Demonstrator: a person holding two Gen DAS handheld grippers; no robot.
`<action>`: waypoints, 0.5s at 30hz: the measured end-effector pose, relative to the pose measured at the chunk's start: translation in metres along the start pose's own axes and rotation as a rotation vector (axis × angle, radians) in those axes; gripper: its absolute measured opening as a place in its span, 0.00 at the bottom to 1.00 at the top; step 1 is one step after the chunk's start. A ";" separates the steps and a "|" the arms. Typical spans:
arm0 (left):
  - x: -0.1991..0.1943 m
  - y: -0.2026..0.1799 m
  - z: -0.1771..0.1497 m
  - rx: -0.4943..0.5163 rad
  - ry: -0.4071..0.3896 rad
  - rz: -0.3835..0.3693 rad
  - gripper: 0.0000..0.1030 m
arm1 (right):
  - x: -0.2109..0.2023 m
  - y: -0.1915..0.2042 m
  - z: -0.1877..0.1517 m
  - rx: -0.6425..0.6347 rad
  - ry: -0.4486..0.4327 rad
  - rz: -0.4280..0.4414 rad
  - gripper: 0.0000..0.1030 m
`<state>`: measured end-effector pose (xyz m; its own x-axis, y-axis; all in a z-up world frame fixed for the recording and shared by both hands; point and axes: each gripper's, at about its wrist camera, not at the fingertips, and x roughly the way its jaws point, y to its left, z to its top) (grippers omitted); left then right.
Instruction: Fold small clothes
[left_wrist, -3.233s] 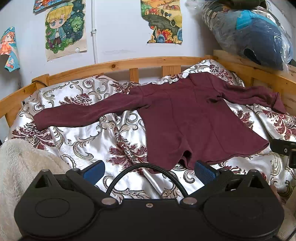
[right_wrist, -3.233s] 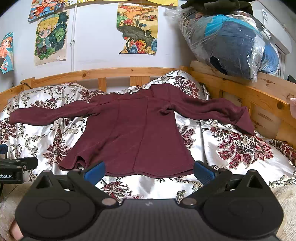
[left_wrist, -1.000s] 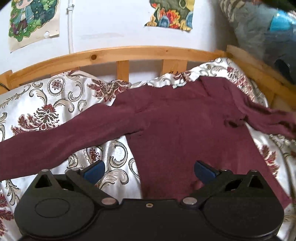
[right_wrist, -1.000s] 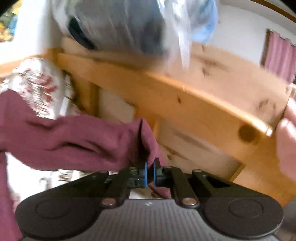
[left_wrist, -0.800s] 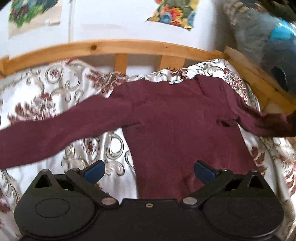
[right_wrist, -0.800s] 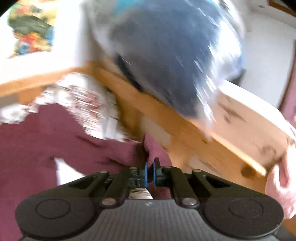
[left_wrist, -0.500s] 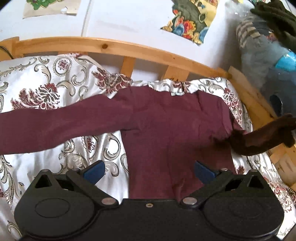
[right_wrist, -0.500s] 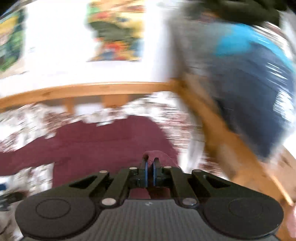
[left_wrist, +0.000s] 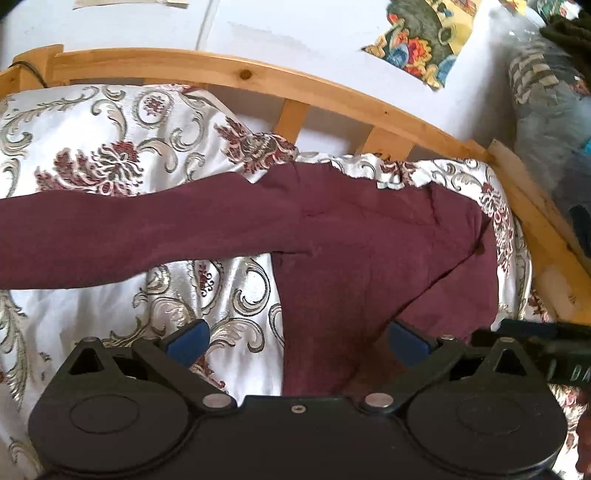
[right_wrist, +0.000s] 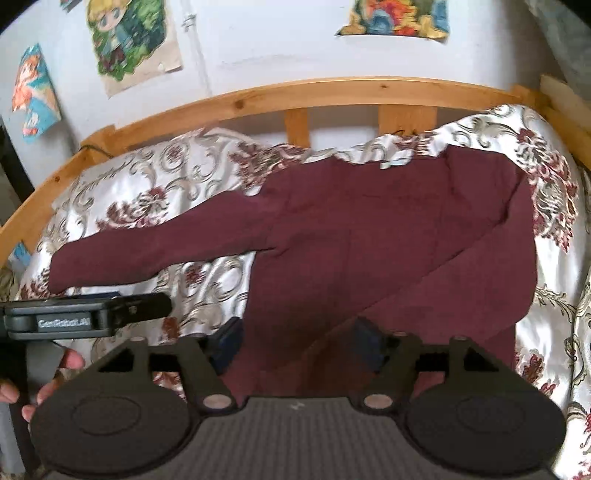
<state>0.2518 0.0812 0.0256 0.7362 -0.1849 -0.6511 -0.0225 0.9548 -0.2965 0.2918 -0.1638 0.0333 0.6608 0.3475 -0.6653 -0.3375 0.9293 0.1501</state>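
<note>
Now maroon top (right_wrist: 369, 236) under both open tongs

The top (right_wrist: 351, 236) lies spread on the bedspread (right_wrist: 155, 184) of the bed, its collar toward the headboard rail (right_wrist: 295, 92) behind it. One sleeve (right_wrist: 159, 254) stretches out to the left across the bedspread; the other sleeve (right_wrist: 436, 280) lies folded diagonally over the body of the top, running from the far right shoulder down toward the near hem. The right tongs (right_wrist: 299, 343) sit over that hem, probably just above the cloth. The left tongs (left_wrist: 295, 338) hang before the top's left edge. Posters (right_wrist: 129, 40) hang on the wall behind the rail.
</note>
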 end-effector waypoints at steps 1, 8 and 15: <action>0.005 -0.001 -0.001 0.007 0.001 -0.003 0.99 | 0.007 -0.012 -0.001 0.004 -0.025 -0.042 0.84; 0.061 -0.022 -0.006 0.021 -0.032 -0.022 0.99 | 0.057 -0.097 0.007 -0.005 -0.202 -0.409 0.81; 0.128 -0.022 -0.030 0.087 0.079 -0.083 0.99 | 0.106 -0.180 0.025 0.119 -0.260 -0.450 0.78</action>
<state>0.3265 0.0300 -0.0723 0.6773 -0.2781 -0.6811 0.0972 0.9515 -0.2919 0.4390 -0.2908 -0.0459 0.8721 -0.0828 -0.4823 0.0856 0.9962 -0.0161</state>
